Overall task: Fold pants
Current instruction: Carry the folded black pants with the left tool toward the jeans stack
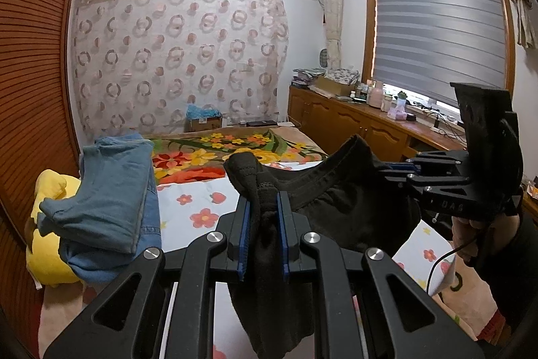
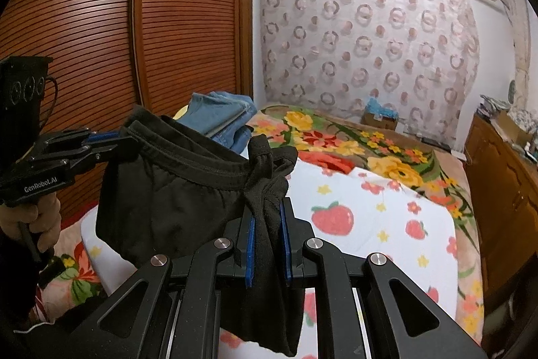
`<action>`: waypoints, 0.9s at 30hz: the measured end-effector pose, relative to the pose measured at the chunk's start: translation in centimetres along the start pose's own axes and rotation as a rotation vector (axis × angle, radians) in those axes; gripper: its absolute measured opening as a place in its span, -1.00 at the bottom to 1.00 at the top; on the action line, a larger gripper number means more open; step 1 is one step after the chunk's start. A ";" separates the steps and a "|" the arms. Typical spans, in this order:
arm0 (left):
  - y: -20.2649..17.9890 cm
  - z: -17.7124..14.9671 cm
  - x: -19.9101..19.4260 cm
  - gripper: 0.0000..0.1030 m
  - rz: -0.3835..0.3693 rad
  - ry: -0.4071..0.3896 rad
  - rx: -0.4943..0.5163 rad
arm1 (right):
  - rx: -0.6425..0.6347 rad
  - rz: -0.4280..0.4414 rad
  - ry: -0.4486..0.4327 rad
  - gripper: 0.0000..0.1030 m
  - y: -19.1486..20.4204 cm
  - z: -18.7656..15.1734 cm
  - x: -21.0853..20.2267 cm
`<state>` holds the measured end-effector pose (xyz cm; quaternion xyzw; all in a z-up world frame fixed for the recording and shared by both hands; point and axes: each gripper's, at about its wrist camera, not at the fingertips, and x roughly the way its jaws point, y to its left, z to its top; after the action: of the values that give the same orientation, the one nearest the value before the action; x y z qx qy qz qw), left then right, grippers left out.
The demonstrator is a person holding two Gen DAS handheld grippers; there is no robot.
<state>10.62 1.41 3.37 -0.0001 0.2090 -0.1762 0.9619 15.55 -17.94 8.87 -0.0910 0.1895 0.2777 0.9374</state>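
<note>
1. While you hold them up over the bed [image 1: 201, 207], the black pants [image 1: 336, 207] hang by their waistband, stretched between your two grippers and clear of the white strawberry-print cover below.
2. Your left gripper [image 1: 263, 217] is clamped narrow on one bunched end of the waistband: the cloth sits between the blue pads, a knot of it stands above the fingertips and the rest drops behind them.
3. Your right gripper [image 2: 268, 231] pinches the other end the same way, with black fabric squeezed between its blue pads and hanging below the jaws.
4. The left wrist view shows what the right cannot: the right gripper from the side, at the far end of the waistband from the left one, with your hand [image 1: 470, 234] on its handle. Beyond the bed on that side are a wooden cabinet [image 1: 353, 120] and a window blind [image 1: 437, 22].
5. The right wrist view shows the opposite: the left gripper from the side, biting the waistband's far edge, and the open waistband itself with both layers visible.
6. Both views show folded blue jeans [image 1: 114, 190] stacked on the bed beyond the pants, toward the slatted wardrobe [image 2: 101, 22].
7. Only the left view shows the yellow cushion [image 1: 50, 224] under that stack.
</note>
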 end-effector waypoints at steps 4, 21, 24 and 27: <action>1.0 0.0 0.8 -0.69 0.008 0.001 -0.016 | -0.021 0.013 0.008 -0.75 -0.6 0.7 1.6; 7.2 1.7 3.9 -0.69 0.100 -0.007 -0.071 | -0.159 0.051 0.046 -0.75 -2.0 6.9 10.4; 8.0 2.2 4.6 -0.69 0.135 -0.003 -0.069 | -0.171 0.066 0.037 -0.75 -2.2 7.9 11.9; 8.8 2.8 5.0 -0.69 0.153 -0.003 -0.078 | -0.177 0.096 0.026 -0.75 -2.5 8.7 13.2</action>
<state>18.97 7.80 3.27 -0.0216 0.2138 -0.0938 0.9721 29.79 -11.20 11.61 -0.1682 0.1807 0.3368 0.9086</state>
